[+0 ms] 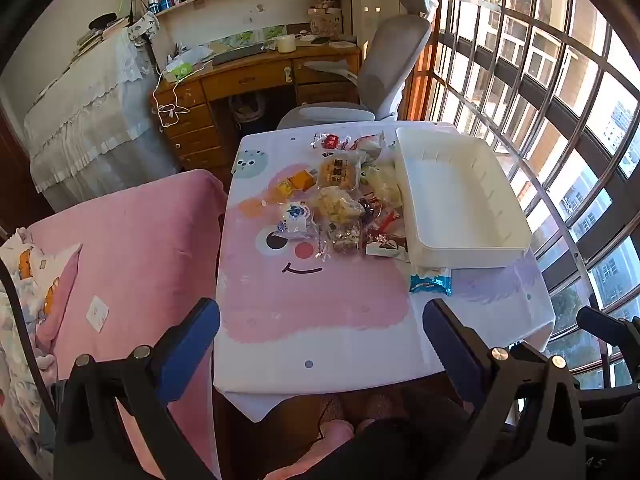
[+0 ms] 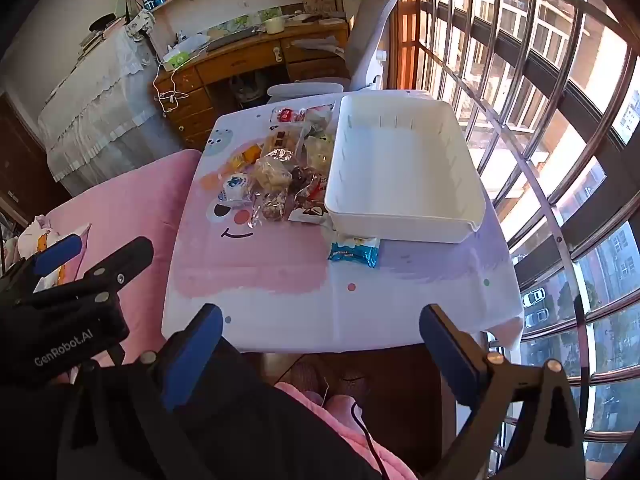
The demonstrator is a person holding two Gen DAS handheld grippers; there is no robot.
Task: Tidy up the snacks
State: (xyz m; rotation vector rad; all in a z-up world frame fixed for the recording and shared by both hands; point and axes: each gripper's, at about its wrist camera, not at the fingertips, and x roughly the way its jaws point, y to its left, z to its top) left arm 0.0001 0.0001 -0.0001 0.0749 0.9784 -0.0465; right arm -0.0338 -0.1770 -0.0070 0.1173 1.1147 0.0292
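A pile of wrapped snacks (image 1: 340,200) (image 2: 276,172) lies on a small table with a pink cartoon cloth (image 1: 304,304) (image 2: 280,280). To the pile's right stands an empty white bin (image 1: 460,192) (image 2: 404,172). A blue snack packet (image 1: 430,283) (image 2: 354,251) lies alone in front of the bin. My left gripper (image 1: 320,320) hovers open above the table's near edge, nothing between its fingers. My right gripper (image 2: 320,328) is also open and empty, short of the near edge. The left gripper (image 2: 92,252) shows at the left of the right wrist view.
A pink-covered bed (image 1: 132,248) (image 2: 120,200) adjoins the table's left side. A grey office chair (image 1: 384,64) and a wooden desk (image 1: 248,76) stand behind the table. A barred window (image 1: 540,80) (image 2: 540,100) runs along the right. Pink-clad legs (image 2: 336,404) show below the table edge.
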